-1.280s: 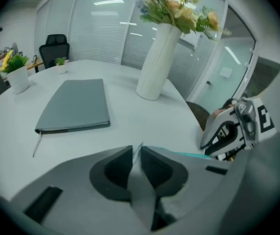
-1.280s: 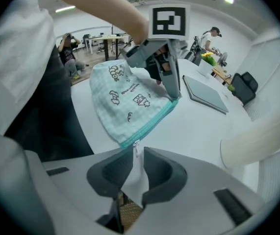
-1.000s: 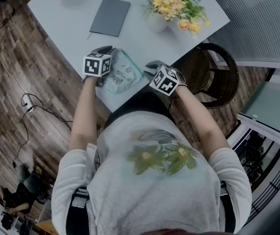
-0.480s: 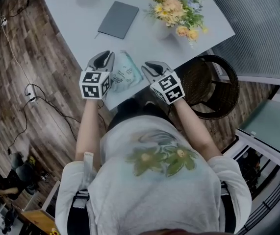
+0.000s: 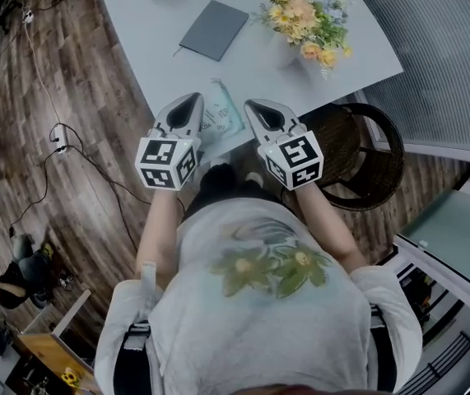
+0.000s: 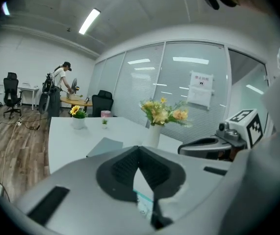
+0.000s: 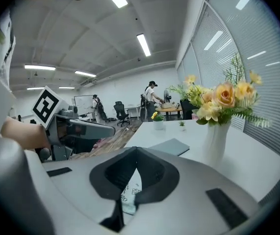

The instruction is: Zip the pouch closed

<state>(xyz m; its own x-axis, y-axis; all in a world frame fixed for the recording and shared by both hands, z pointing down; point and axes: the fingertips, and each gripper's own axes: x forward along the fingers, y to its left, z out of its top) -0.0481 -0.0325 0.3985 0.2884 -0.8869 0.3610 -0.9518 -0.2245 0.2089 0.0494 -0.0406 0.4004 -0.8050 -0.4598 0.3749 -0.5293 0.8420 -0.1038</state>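
Pouch (image 5: 221, 115) flat on the tabletop (image 5: 136, 31), both grippers up off it!
It lies at the near edge, long axis running away from the person, below and between left gripper (image 5: 188, 99) and right gripper (image 5: 256, 104). Both jaws have just closed, empty.

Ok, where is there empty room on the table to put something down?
Bare table lies left of the grey notebook, and between the notebook and the pouch. Another strip runs between the notebook and the vase of flowers. The near edge is crowded: the pouch lies between the left gripper and right gripper.
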